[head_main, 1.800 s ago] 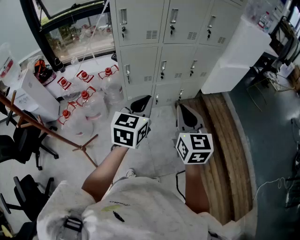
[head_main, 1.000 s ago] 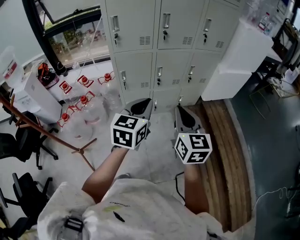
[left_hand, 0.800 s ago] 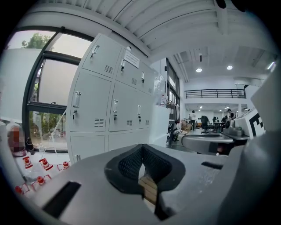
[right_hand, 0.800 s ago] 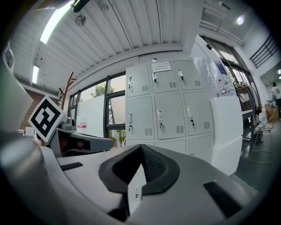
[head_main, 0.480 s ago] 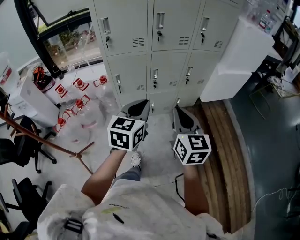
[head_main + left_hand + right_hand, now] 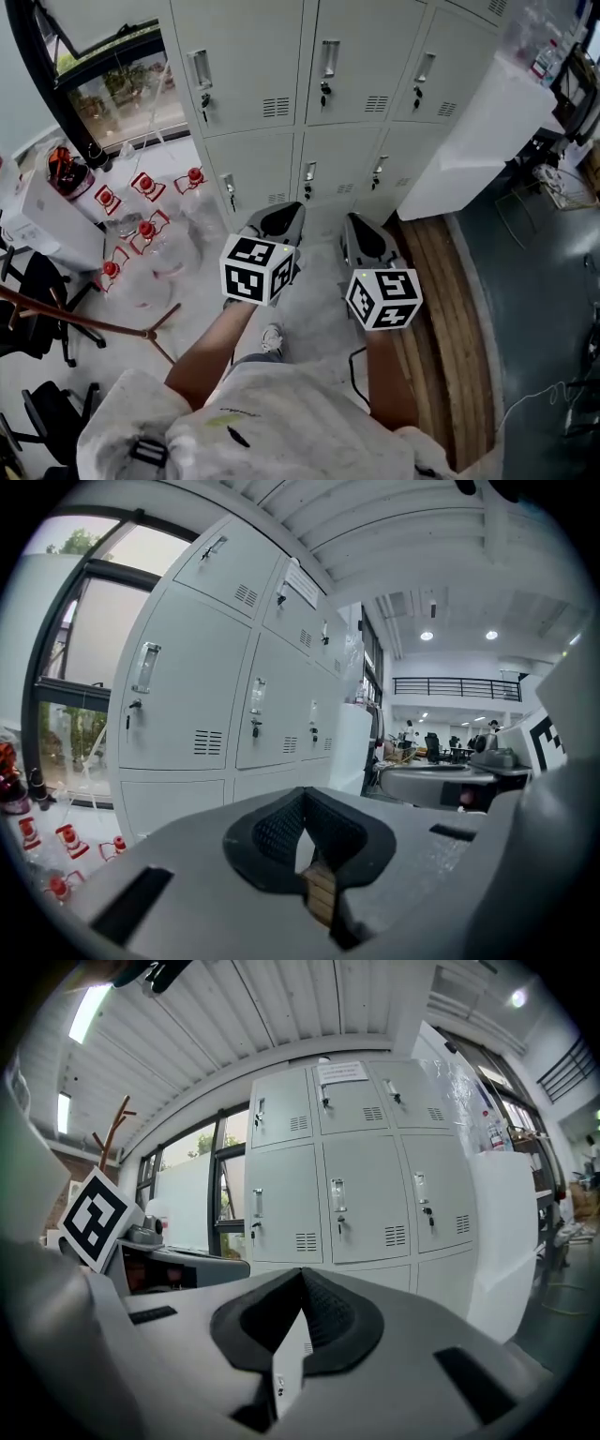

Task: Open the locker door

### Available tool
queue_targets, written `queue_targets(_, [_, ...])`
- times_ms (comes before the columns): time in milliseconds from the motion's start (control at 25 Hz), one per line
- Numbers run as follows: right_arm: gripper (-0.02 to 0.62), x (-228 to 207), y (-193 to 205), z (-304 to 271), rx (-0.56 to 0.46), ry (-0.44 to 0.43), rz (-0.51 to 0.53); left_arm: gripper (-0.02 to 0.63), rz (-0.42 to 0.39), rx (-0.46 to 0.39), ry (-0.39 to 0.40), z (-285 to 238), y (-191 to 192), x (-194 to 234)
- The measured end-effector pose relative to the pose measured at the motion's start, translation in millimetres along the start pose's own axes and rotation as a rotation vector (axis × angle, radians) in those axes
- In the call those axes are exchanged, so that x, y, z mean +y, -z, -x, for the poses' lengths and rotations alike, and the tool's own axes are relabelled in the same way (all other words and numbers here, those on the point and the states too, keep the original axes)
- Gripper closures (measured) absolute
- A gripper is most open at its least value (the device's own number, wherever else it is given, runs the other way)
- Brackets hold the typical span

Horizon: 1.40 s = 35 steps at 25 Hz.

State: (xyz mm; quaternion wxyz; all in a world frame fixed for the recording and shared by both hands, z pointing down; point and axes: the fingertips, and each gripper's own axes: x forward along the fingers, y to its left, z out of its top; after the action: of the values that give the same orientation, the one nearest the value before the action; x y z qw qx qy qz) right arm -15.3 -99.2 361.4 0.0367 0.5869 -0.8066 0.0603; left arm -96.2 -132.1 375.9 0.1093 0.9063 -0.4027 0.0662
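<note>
A pale floor (image 6: 319, 281) lies under and ahead of the left tongs (image 6: 286, 217) and right tongs (image 6: 354, 227). Right of the right tongs runs a strip of wooden boards (image 6: 450, 309), with a dark floor (image 6: 539, 300) beyond it. Ahead and to the right stands a white cabinet (image 6: 469, 141). Ahead and left of the left tongs, a black-framed window (image 6: 103, 89) lets in daylight, with red-capped bottles (image 6: 155, 234) on the floor near it. Far left are black chairs (image 6: 33, 291) and a wooden stand (image 6: 84, 323). Overhead, a ribbed white ceiling (image 6: 234, 1016) carries round lights (image 6: 427, 636).

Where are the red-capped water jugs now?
Head view, left: the jugs sit on the floor beside the lockers' left end, below the window.
</note>
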Motion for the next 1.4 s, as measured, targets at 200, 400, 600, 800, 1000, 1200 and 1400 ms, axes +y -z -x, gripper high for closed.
queue_targets(200, [0.598, -7, -7, -45, 0.024, 0.007, 0.001, 0.600, 0.019, 0.003, 0.029, -31, -11, 30])
queue_targets(400, [0.598, -10, -12, -79, 0.029, 0.014, -0.001, 0.600, 0.032, 0.009, 0.050, -53, -17, 56])
queue_targets(600, [0.598, -13, -19, -103, 0.024, 0.024, -0.006, 0.600, 0.031, 0.009, 0.075, -68, -24, 71])
queue_targets(800, [0.598, -14, -28, -125, -0.005, 0.040, -0.046, 0.600, 0.028, 0.014, 0.104, -77, -26, 81])
queue_targets(1000, [0.598, -15, -34, -138, -0.033, 0.046, -0.094, 0.600, 0.007, 0.007, 0.126, -88, -32, 88])
queue_targets(1200, [0.598, -19, -37, -146, -0.047, 0.045, -0.100, 0.600, 0.005, 0.000, 0.124, -96, -36, 96])
queue_targets(1400, [0.598, -27, -40, -161, -0.065, 0.018, -0.125, 0.600, -0.009, -0.007, 0.103, -106, -41, 105])
